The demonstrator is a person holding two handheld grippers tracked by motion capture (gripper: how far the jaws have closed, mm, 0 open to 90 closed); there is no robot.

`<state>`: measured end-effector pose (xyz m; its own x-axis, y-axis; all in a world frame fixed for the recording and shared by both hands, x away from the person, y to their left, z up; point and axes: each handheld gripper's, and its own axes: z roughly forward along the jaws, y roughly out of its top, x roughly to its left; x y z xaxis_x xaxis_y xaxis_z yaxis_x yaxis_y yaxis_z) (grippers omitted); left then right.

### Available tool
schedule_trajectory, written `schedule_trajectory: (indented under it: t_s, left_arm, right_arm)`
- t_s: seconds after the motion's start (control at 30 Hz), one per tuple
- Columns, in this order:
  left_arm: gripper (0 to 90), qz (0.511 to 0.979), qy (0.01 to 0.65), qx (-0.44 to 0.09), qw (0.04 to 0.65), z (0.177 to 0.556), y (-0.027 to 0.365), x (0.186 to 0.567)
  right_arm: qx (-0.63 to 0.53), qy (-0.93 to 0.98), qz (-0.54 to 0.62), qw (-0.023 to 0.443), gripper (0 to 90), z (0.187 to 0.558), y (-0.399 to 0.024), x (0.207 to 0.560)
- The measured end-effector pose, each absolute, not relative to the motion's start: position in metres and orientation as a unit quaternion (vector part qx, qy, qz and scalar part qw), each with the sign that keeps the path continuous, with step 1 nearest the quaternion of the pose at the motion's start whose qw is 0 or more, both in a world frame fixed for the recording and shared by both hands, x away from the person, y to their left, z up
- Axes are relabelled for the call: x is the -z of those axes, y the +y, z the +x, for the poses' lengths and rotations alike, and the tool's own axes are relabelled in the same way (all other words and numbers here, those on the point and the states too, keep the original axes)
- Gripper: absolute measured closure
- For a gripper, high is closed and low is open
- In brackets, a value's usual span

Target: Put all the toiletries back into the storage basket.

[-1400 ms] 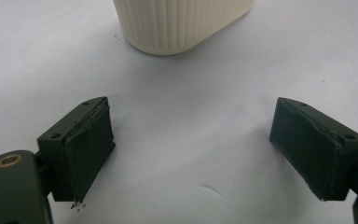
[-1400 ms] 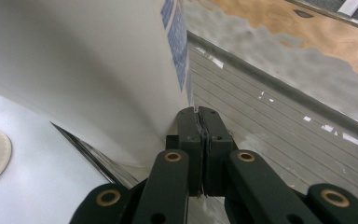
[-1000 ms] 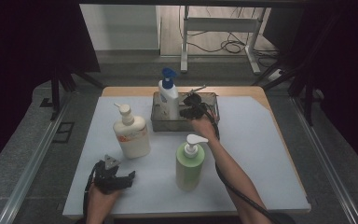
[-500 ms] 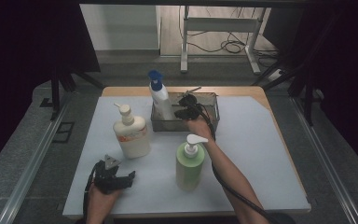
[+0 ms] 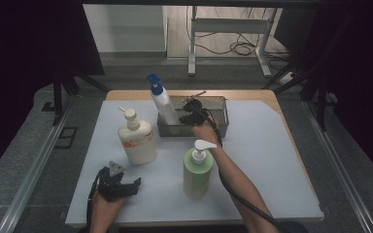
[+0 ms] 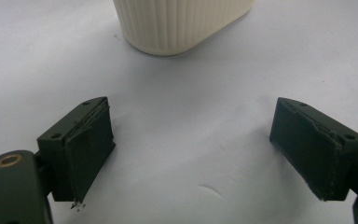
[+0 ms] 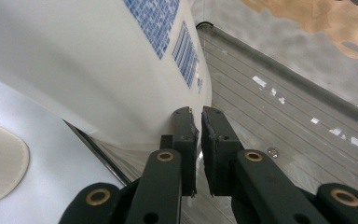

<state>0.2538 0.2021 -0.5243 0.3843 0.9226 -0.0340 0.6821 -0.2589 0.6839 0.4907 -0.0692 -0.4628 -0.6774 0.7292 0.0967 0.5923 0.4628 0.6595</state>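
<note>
Jaws of the right gripper (image 7: 198, 140) stand nearly together — a thin slit between the pads, nothing in it. The left pad's outer face lies against the lower wall of the white bottle (image 7: 121, 60); whether it presses there or merely rests I cannot tell. Jaws of the left gripper (image 6: 205, 149) stand wide apart, bare sheet between them, holding nothing.

Landmark: metal tray (image 5: 221, 127), at the far middle of the table (image 5: 281, 160).
- Table: white sheet over a wooden top. Largest open stretch lies right of the tray, out to the right edge; a narrower strip runs along the near edge.
- Tray: oblong, grey, ribbed floor in the right gripper view. The right gripper (image 5: 193, 112) hangs over its middle, forearm running back from it to the near edge.
- White bottle (image 5: 164, 104): at the tray's left end, tilted, top leaning away from the gripper; blue pump cap, blue print on its side. Its base is hidden, so I cannot tell how it stands.
- Cream pump bottle (image 5: 137, 141): upright, just left and nearer of the tray, orange label.
- Green pump bottle (image 5: 197, 170): upright, nearer than the tray, just beside the right forearm.
- Left gripper (image 5: 126, 187): well nearer and left of the tray, near the cream bottle's base.
</note>
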Motion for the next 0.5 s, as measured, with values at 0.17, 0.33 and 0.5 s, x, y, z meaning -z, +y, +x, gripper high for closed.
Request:
schedule_trajectory:
  t_s: [0.17,0.33,0.5]
  left_arm:
    - [12.8,0.770,0.521,-0.191,0.315,0.2538,0.2021,0.5243]
    - [12.8,0.770,0.521,-0.191,0.315,0.2538,0.2020,0.5244]
    - [12.8,0.770,0.521,-0.191,0.315,0.2539,0.2020,0.5243]
  right_arm:
    - [-0.342,0.849,0.389,0.100,83.8,0.4912,-0.0689,0.4632]
    - [-0.338,0.853,0.385,0.097,83.9,0.4924,-0.0681,0.4639]
    - [-0.337,0.854,0.385,0.095,83.9,0.4927,-0.0670,0.4636]
